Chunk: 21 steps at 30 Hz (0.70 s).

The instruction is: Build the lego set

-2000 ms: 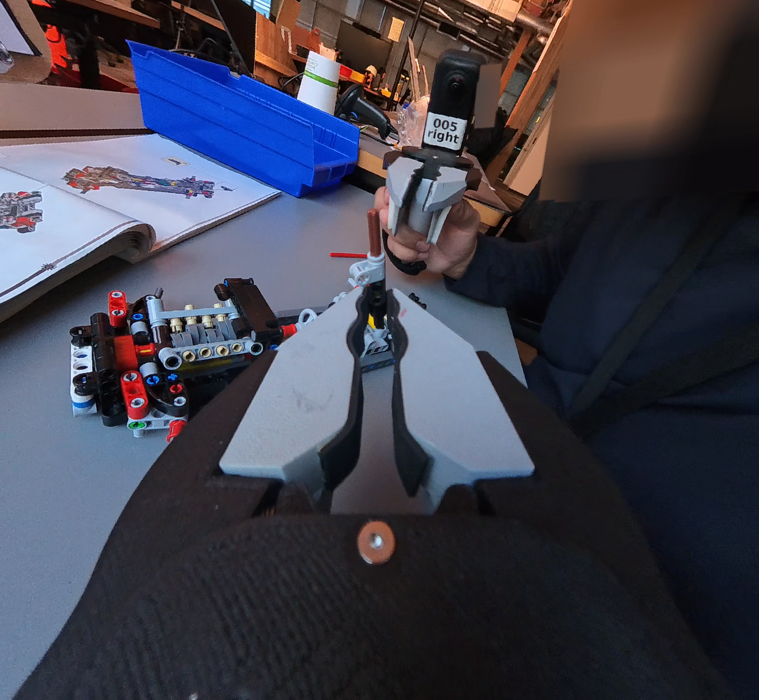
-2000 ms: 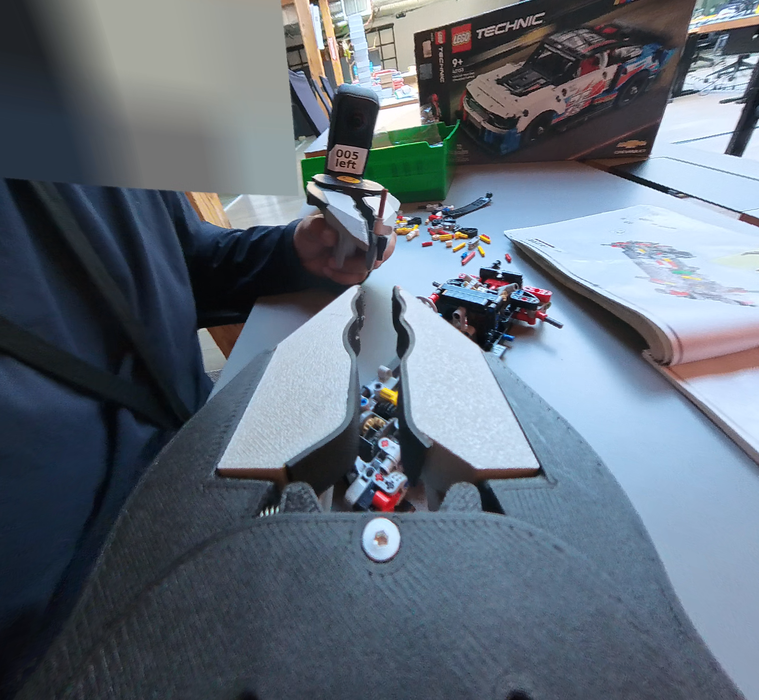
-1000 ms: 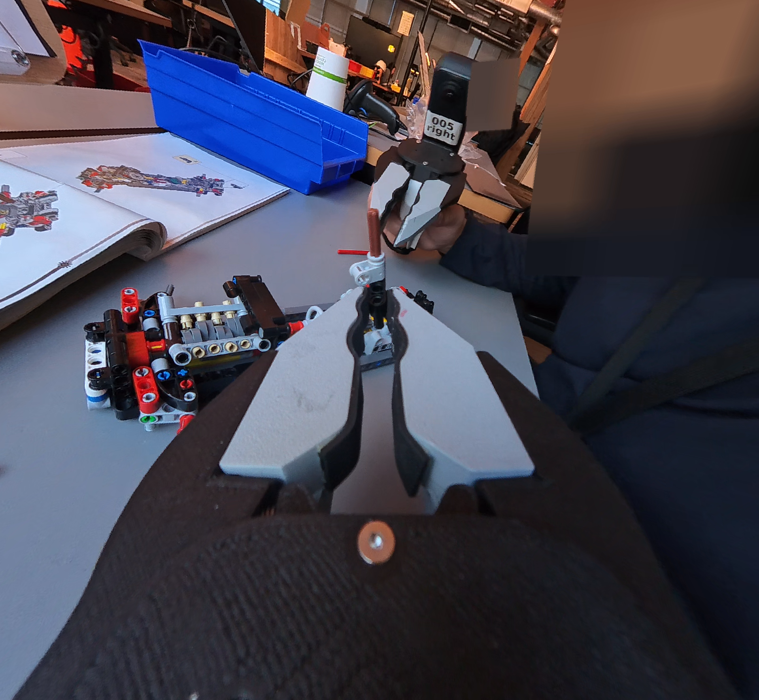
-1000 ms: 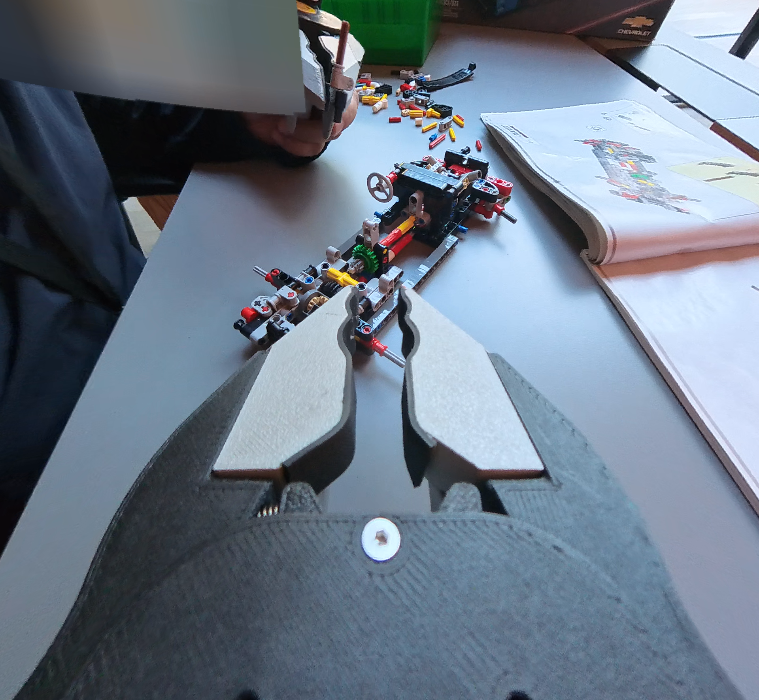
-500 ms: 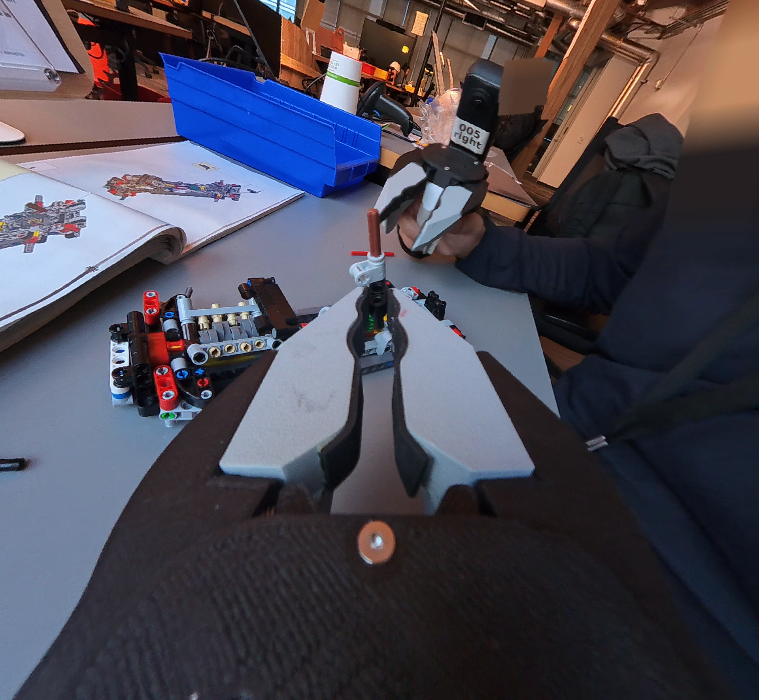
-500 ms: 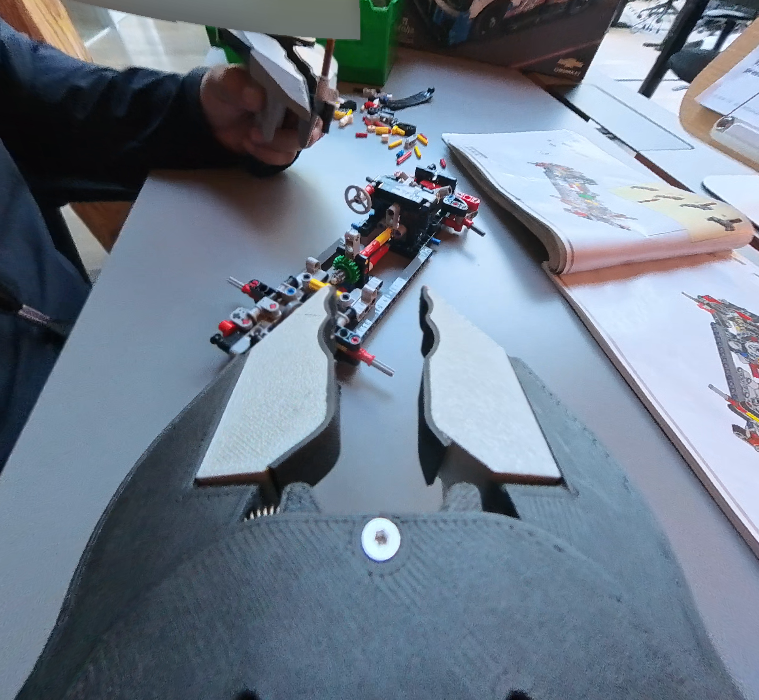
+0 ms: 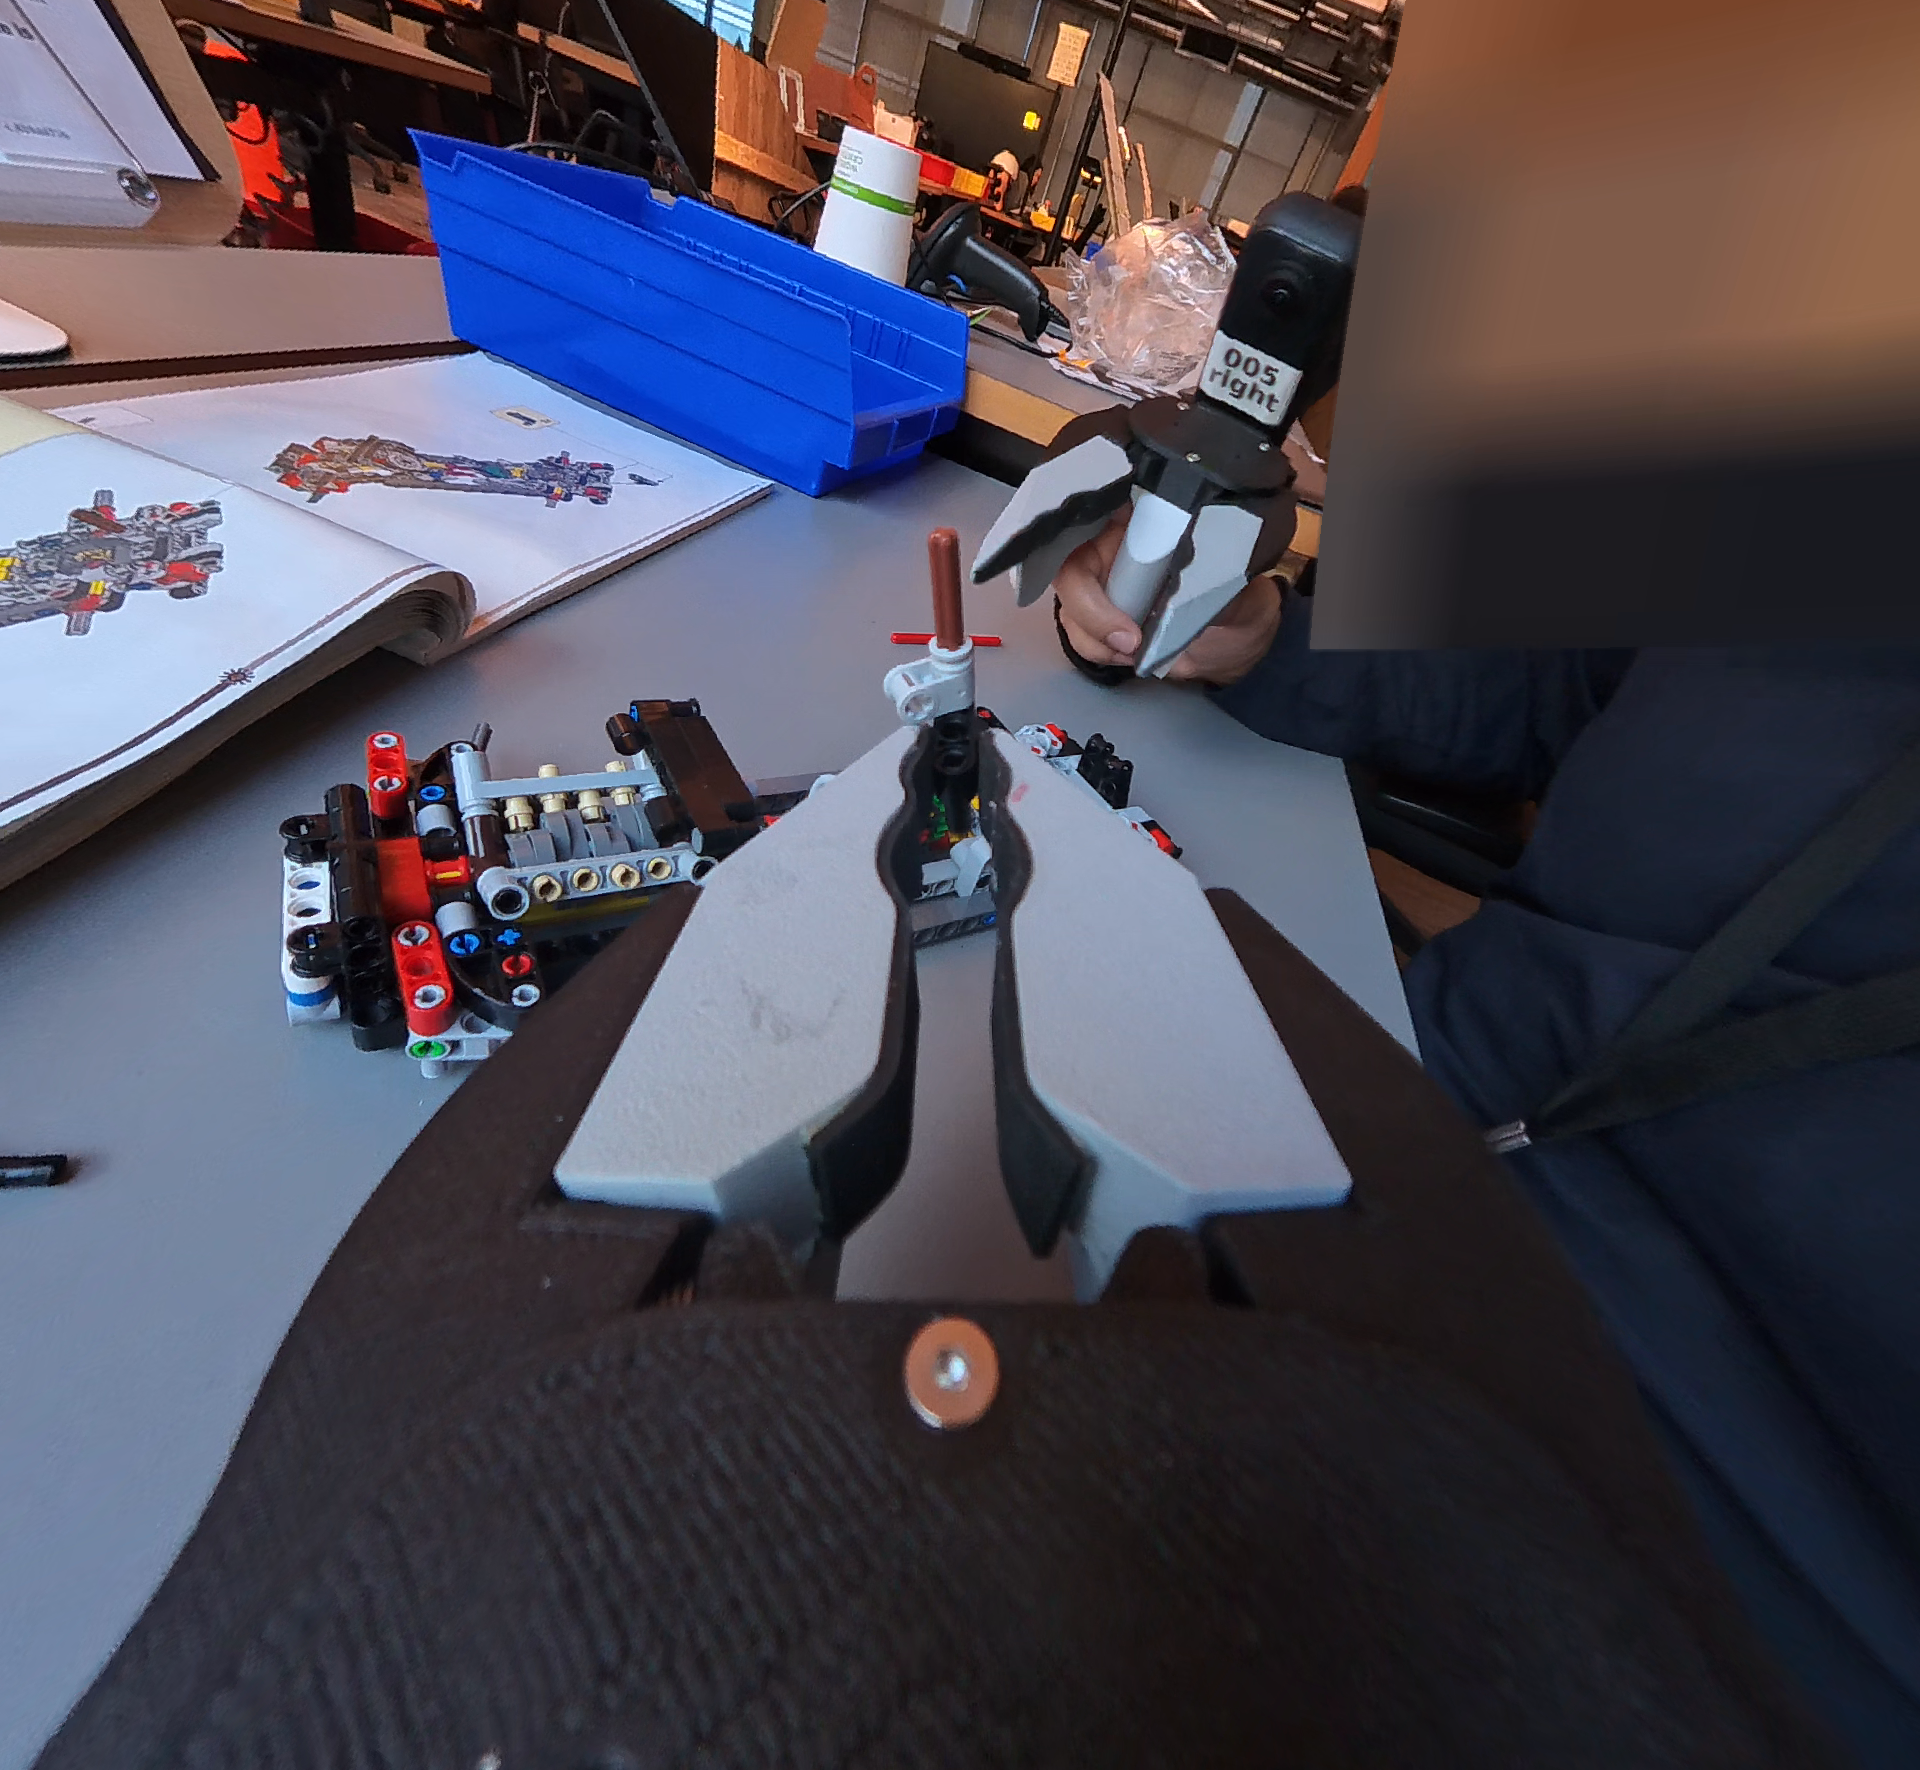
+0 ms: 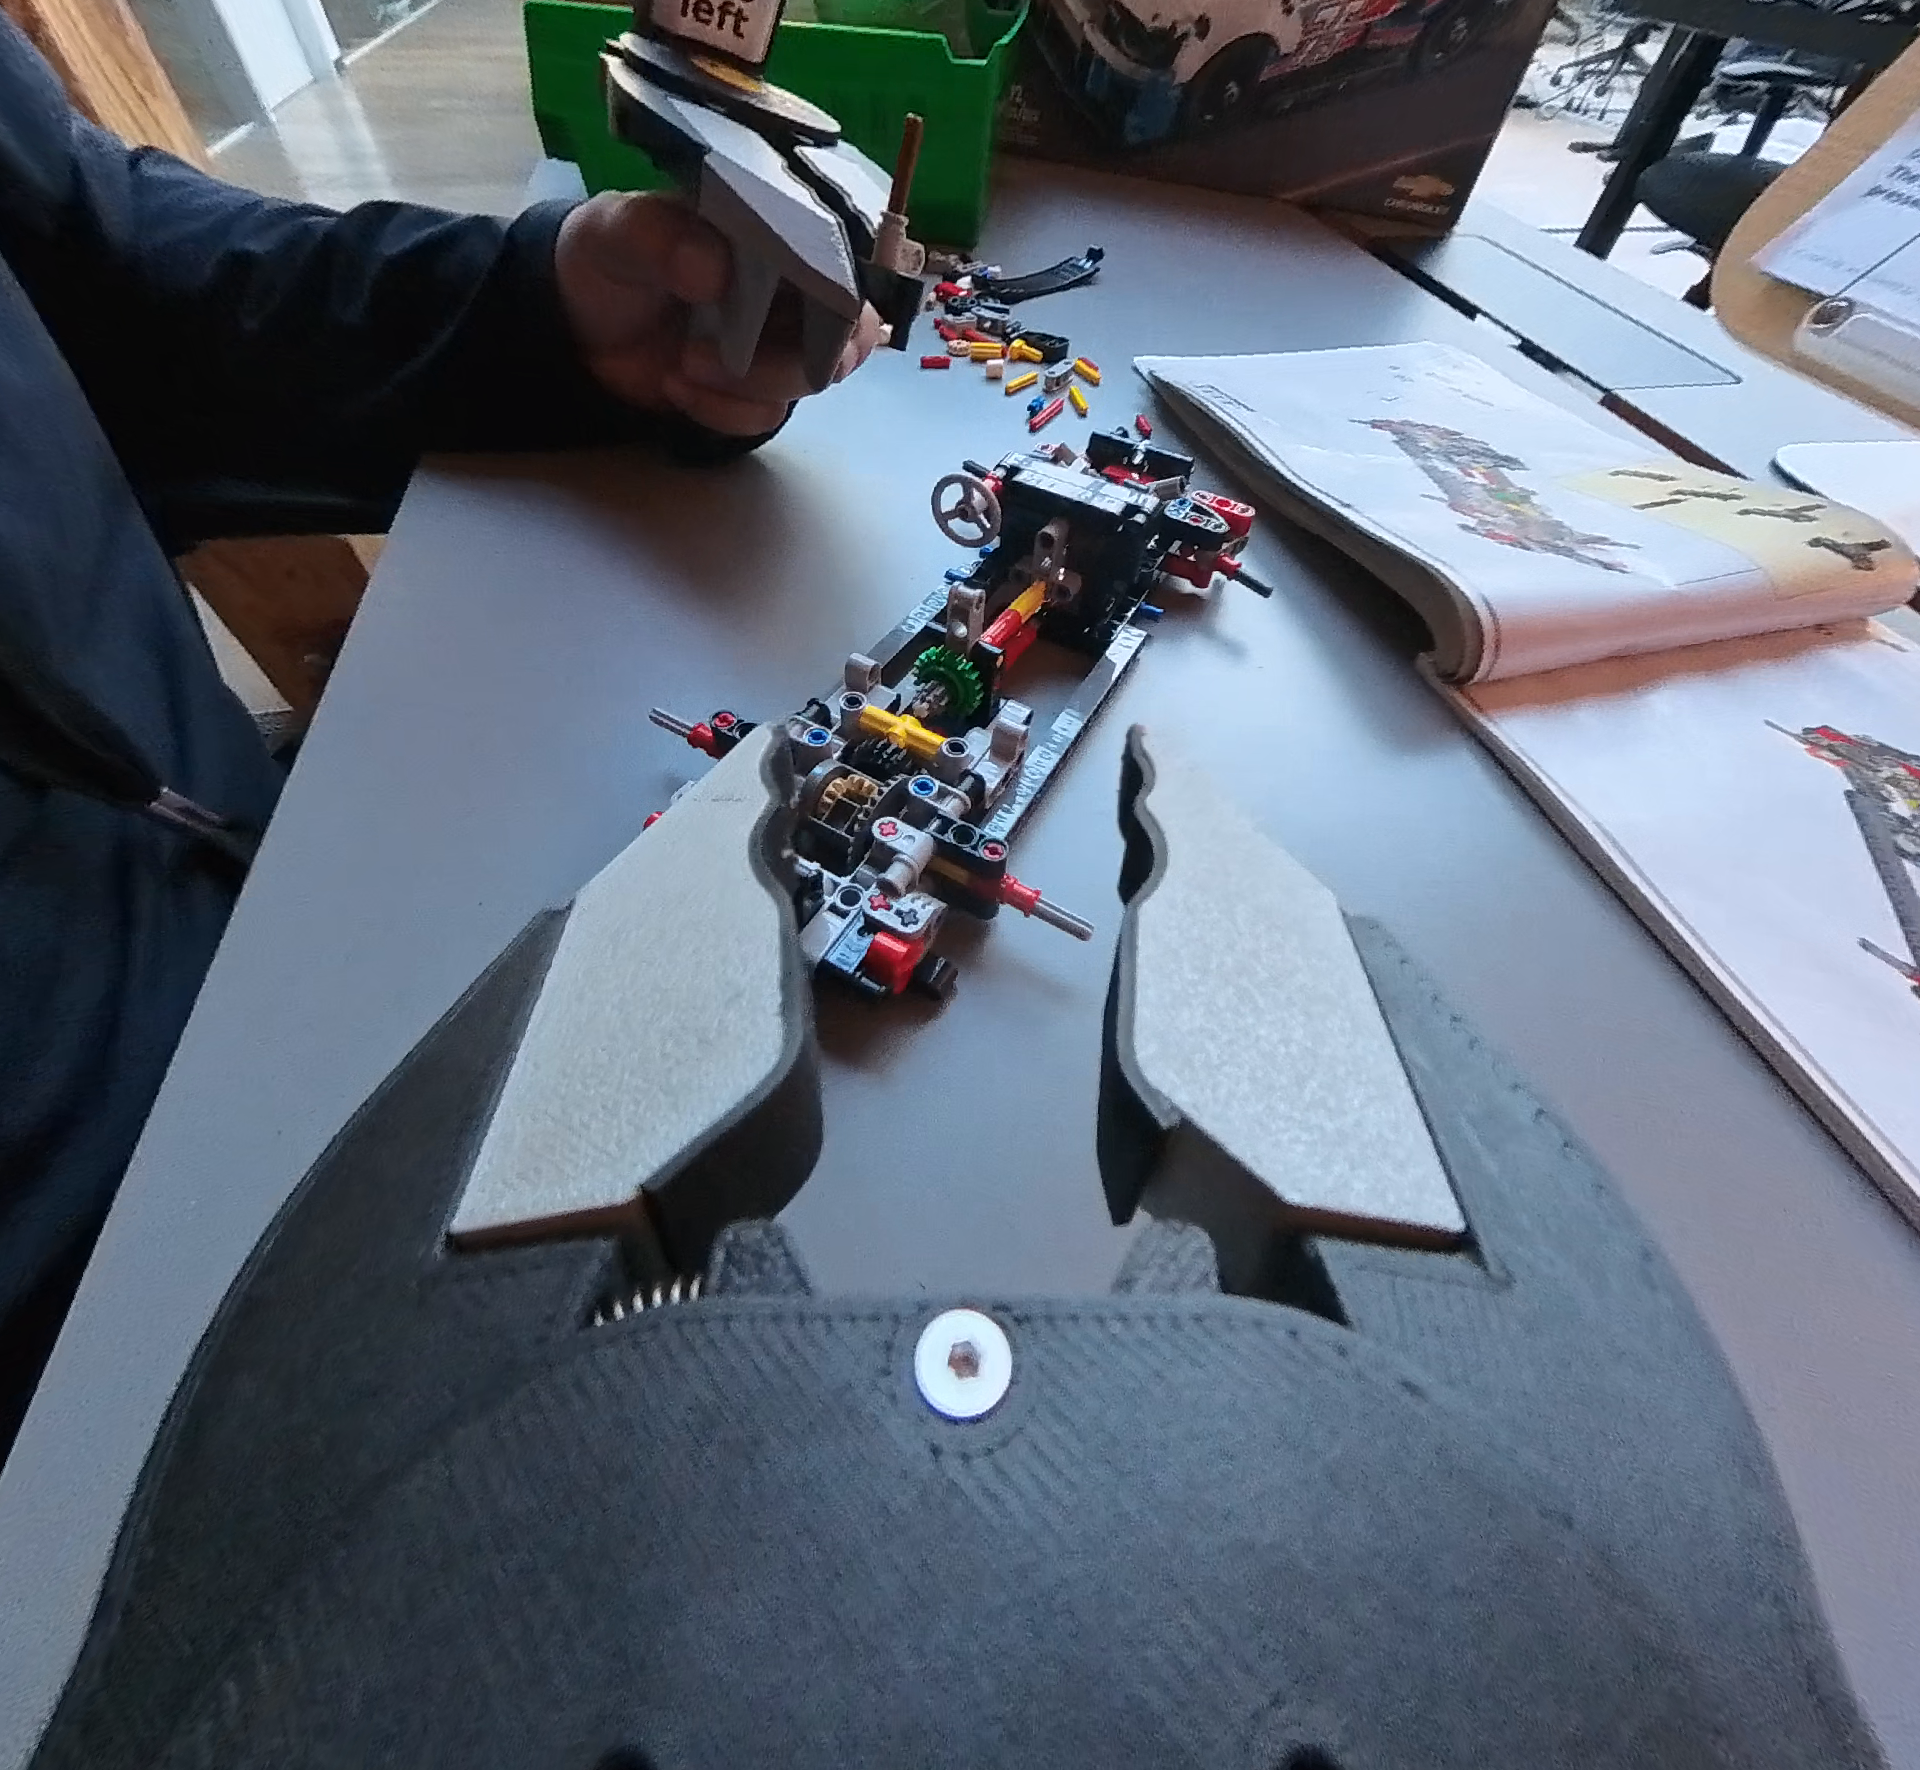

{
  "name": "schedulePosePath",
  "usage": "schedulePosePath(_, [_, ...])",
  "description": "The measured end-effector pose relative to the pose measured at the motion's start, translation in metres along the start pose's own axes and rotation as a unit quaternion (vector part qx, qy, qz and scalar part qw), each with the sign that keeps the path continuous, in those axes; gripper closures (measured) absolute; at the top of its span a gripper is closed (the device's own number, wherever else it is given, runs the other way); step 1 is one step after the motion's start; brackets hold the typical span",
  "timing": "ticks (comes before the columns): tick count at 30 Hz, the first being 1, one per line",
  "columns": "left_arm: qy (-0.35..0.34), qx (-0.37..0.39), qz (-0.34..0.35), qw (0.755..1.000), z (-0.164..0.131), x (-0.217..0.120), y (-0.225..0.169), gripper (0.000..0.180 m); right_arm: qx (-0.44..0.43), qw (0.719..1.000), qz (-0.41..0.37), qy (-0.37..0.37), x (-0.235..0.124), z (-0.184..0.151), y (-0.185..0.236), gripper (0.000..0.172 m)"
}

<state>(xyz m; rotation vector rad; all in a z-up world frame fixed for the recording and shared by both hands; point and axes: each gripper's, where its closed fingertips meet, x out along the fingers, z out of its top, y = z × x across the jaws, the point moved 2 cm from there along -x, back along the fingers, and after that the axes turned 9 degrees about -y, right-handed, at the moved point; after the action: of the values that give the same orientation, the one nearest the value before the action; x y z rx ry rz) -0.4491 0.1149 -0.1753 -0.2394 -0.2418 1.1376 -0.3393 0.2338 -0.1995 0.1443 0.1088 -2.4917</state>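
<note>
**Left tool pinches a small brick part; right tool spread above the chassis**

The left tool (image 7: 951,764) is pressed together on a small brick sub-assembly (image 7: 940,681): a black pin-holed piece sits between its fingertips, with a light grey connector and an upright brown axle standing out above them. It is held clear of the grey surface (image 7: 779,598), and the right wrist view shows the same part poking out past those fingers.

The right tool (image 8: 945,785) is spread wide and holds nothing. It hovers over the near end of the long brick chassis (image 8: 977,681), which lies on the surface; its left finger overlaps the end with the gears and red-tipped axles, and whether it touches cannot be told.

Around them lie an open instruction booklet (image 8: 1507,515), a scatter of small loose pieces (image 8: 1029,349) near a green bin (image 8: 883,89), the printed set box (image 8: 1299,6), and a blue bin (image 7: 675,307) beyond the booklet.
</note>
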Motion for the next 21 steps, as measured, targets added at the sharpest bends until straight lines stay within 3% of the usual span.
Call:
schedulePosePath(19, [0.0,0.0,0.001,1.0,0.0003,0.0,0.0014,0.176,-0.033,0.999,0.026,0.032,0.0059,-0.0077,0.007,0.112])
schedulePosePath(21, [0.003,0.001,0.001,1.0,-0.0003,0.0003,0.0013,0.176,-0.038,0.998,0.024,0.031,0.0083,-0.0072,0.0088,0.104])
